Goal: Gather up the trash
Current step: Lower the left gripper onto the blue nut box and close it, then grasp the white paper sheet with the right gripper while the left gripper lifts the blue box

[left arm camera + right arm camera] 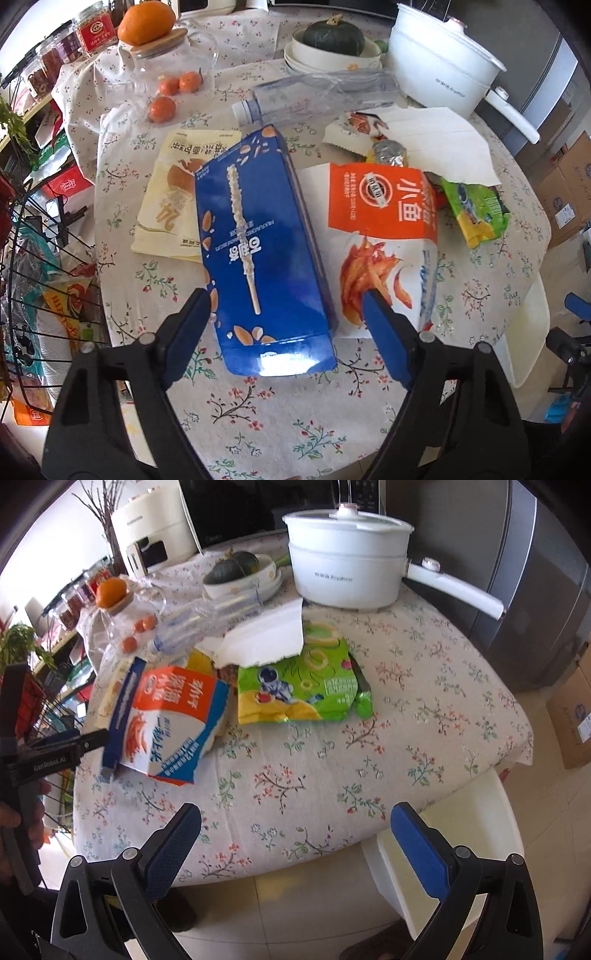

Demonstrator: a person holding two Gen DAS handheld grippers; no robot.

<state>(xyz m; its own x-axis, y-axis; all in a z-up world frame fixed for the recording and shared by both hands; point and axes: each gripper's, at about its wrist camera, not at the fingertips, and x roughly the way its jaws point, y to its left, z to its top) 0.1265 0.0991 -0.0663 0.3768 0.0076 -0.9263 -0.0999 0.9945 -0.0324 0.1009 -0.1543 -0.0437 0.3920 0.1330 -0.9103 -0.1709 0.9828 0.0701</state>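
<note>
A blue snack box [258, 254] lies on the floral tablecloth [295, 424]. My left gripper [286, 302] is open, its fingers on either side of the box's near end, not closed on it. Beside the box lie an orange-and-white snack bag [384, 236], a cream bread bag [173, 199], a green bag [476, 210], white paper [436, 144] and an empty clear bottle [317, 96]. My right gripper [295, 834] is open and empty over the table's near edge. The orange bag [173, 720], green bag [299, 683] and left gripper [70, 746] show in the right wrist view.
A white electric pot [347, 561] with a long handle stands at the back. A bowl with a green squash [332, 40], a glass jar with an orange on top [155, 40] and small oranges [162, 109] stand behind the trash. A white bin [454, 853] stands below the table's edge.
</note>
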